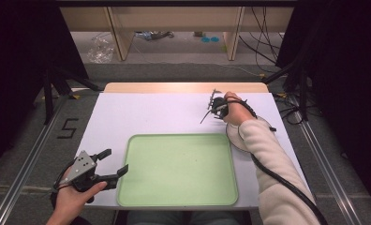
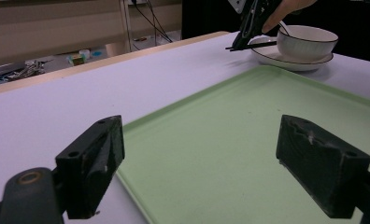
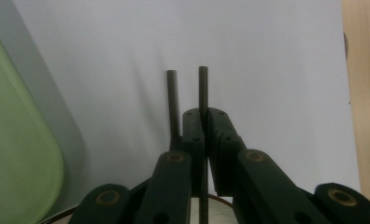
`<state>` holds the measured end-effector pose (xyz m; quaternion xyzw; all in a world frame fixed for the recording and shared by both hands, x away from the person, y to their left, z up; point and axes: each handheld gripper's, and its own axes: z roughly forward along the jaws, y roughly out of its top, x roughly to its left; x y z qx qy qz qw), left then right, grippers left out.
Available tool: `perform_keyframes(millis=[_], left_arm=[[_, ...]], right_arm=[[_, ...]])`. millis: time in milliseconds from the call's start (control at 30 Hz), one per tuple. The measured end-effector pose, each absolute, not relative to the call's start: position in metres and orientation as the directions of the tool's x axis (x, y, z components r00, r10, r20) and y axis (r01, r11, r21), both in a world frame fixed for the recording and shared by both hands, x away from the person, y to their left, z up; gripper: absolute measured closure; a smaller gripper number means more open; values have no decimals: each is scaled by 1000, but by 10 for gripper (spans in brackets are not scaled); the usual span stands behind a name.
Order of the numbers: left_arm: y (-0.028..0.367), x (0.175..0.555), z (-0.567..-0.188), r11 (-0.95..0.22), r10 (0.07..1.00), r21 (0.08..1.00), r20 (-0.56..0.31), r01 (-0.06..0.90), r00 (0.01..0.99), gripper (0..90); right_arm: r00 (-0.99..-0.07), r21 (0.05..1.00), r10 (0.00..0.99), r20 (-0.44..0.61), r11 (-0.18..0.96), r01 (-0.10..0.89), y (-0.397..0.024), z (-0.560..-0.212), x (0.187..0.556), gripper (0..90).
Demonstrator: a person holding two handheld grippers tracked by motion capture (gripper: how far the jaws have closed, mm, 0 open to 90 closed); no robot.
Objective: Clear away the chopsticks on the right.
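Item: chopsticks [image 3: 188,100], pinched in our right gripper [image 1: 216,107], closed, far right above the bowl [image 2: 307,41]; left gripper [image 1: 109,164] idled wide open, empty, beside the bare tray [image 1: 183,197], presumably awaiting them

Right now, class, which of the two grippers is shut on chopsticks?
The right gripper, beyond the tray: its jaws pinch dark chopsticks. The left gripper gapes open, holding nothing.

The tray [image 1: 177,171] lies at the table's [image 1: 127,112] near middle; the bowl [image 2: 306,42] sits on a plate [image 2: 267,54] just beyond its right far corner, 2 chopsticks [image 3: 174,100] over the table behind
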<state>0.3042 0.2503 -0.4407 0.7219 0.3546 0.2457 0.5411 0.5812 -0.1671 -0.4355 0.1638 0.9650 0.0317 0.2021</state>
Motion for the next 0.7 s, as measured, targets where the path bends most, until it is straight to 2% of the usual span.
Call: perform_keyframes(millis=[400,700], left_arm=[[250,304,-441,-163,778,955,-29,246,628,152],[250,304,-440,-161,778,956,-30,246,627,152]], right_arm=[[-868,122,273,-416,962,244,-168,-431,578,881],[-849,157,263,-459,964,214,-165,-417,575,882]])
